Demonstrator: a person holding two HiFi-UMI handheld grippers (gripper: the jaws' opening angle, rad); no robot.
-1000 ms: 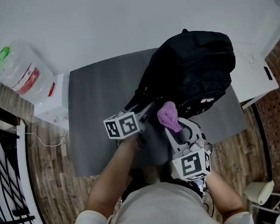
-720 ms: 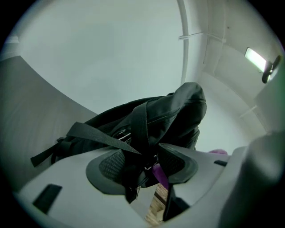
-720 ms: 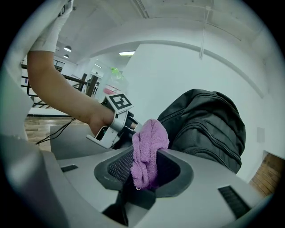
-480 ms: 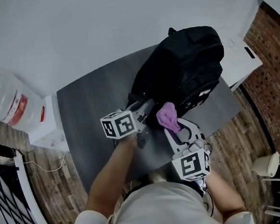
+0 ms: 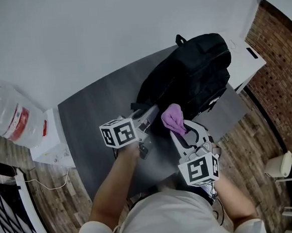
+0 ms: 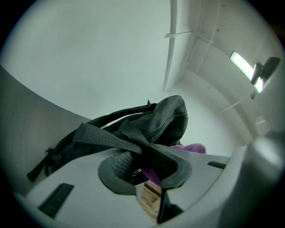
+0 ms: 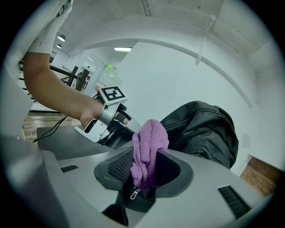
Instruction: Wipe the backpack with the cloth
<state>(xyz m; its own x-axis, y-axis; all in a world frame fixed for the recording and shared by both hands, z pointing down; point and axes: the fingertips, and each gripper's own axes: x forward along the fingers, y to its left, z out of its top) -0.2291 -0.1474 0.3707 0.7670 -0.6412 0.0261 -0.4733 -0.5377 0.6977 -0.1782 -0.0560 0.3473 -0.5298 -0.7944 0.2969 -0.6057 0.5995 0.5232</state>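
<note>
A black backpack (image 5: pixel 193 77) stands on the grey table (image 5: pixel 100 107), toward its far right. My left gripper (image 5: pixel 149 119) is shut on a black strap (image 6: pixel 107 138) at the bag's near lower corner. My right gripper (image 5: pixel 179 128) is shut on a bunched purple cloth (image 5: pixel 174 119), held just in front of the backpack's lower face. In the right gripper view the cloth (image 7: pixel 149 149) sticks up between the jaws, with the backpack (image 7: pixel 205 131) behind and the left gripper (image 7: pixel 111 127) at left. Whether the cloth touches the bag I cannot tell.
A large water bottle (image 5: pixel 7 114) sits on a white dispenser (image 5: pixel 49 138) left of the table. A white cabinet (image 5: pixel 245 63) stands at the right behind the bag. Wooden floor and a brick wall (image 5: pixel 283 67) lie beyond. A white stool (image 5: pixel 278 166) is at lower right.
The head view has swung, so the table and bag sit further right and up. Both grippers keep their holds; the left marker cube has shifted slightly left.
</note>
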